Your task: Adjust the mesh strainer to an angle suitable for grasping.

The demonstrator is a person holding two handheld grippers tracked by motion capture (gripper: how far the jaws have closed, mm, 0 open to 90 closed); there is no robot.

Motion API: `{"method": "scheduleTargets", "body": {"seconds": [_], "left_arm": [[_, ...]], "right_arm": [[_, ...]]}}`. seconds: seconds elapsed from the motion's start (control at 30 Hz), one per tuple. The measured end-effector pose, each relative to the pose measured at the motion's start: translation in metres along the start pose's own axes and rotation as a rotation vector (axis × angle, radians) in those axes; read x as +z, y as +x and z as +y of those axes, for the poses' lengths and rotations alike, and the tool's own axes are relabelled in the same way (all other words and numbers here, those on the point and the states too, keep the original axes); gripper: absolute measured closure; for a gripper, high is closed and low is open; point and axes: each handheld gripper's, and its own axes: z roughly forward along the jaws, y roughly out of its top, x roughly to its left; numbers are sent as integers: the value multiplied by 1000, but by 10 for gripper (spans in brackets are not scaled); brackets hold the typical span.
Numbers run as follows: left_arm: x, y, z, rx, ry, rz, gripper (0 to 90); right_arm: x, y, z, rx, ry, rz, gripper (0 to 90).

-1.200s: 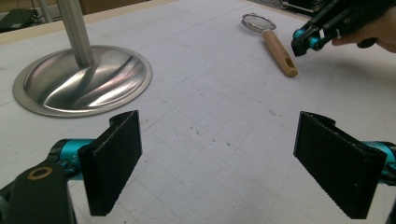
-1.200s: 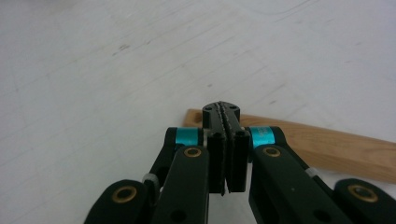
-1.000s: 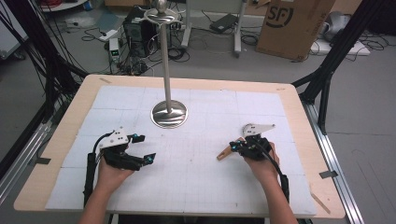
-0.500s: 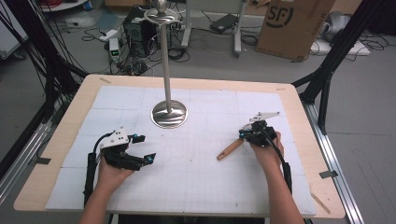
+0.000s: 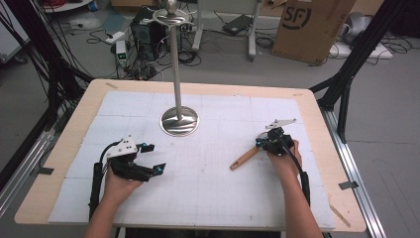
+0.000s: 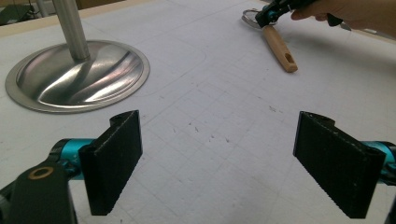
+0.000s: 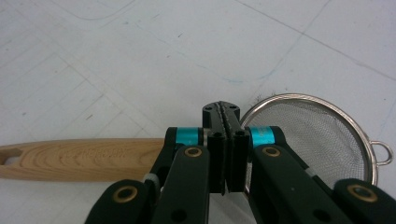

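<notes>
Nearest the camera, a person's 2 forearms came in over the white gridded mat of the bench (image 5: pixel 59 148), each hand carrying 1 tool. The left tool (image 5: pixel 151 157) hovered low over the mat with its jaws spread wide and nothing between them; in the left gripper view, bare mat lay between its 2 black pads (image 6: pixel 114 161).

Across the mat, the right tool (image 5: pixel 261 144) had its jaws pressed together. In the right gripper view they met just where the wooden handle (image 7: pixel 84 158) joins the mesh bowl of a small strainer (image 7: pixel 322 135), but the tool's own body hid the neck, so whether they pinched it could not be told. The strainer lay flat on the mat, handle pointing toward the bench's middle, bowl under the right hand (image 5: pixel 285 158).

Farther back, between the 2 hands, stood a steel stand (image 5: pixel 179 120): a round dished base, a tall pole, and a small top piece well above the bench. It carried nothing.

Judged from this, the work was at an early stage: the strainer was reached and probably gripped, but not lifted. Raising it and carrying it to the stand, likely to hang it by the handle hole or rim loop, remained.
</notes>
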Motion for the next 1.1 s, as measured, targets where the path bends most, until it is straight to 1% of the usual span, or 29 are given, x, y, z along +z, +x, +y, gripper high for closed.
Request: {"method": "scheduleTargets", "body": {"seconds": [0.03,0.1,0.2,0.33,0.37,0.43,0.57,0.67,0.73,0.77,0.8,0.9,0.93,0.97,1.0,1.1], "left_arm": [[1,0,0,0,4,-2,162],[1,0,0,1,6,-3,162],[1,0,-1,1,7,-5,162],[1,0,-1,-4,2,-2,163],[1,0,-1,-4,2,-3,163],[1,0,-1,-3,2,-6,163],[1,-1,-1,-4,0,-6,164],[1,-1,-1,-3,1,-7,165],[1,-1,0,-1,0,-8,165],[0,-1,0,-2,-3,-10,165],[0,-1,0,-2,-3,-10,165],[0,0,0,-5,-3,-8,165],[0,0,0,-4,-3,-8,165],[0,0,0,-8,-4,-9,166],[0,-1,0,-9,-3,-10,166],[1,-1,0,-1,-1,-12,168]], "right_arm": [[0,1,0,1,9,5,897],[0,4,0,-13,16,-13,897],[-2,6,-1,-14,21,-1,897],[-5,12,-6,-16,11,14,897],[-5,14,-7,-15,11,20,897],[-6,20,-8,-33,11,35,897],[-9,34,-12,-49,5,49,897],[-10,45,-12,-69,17,57,897],[-10,53,-12,-92,23,69,897],[-11,57,-12,-90,25,71,897],[-11,61,-12,-100,26,73,897],[-11,71,-16,-98,8,94,897],[-11,71,-16,-98,8,94,897],[-12,76,-17,-108,-3,95,897],[-11,78,-18,-111,-9,96,897],[-12,80,-18,-116,-4,98,895]]}}
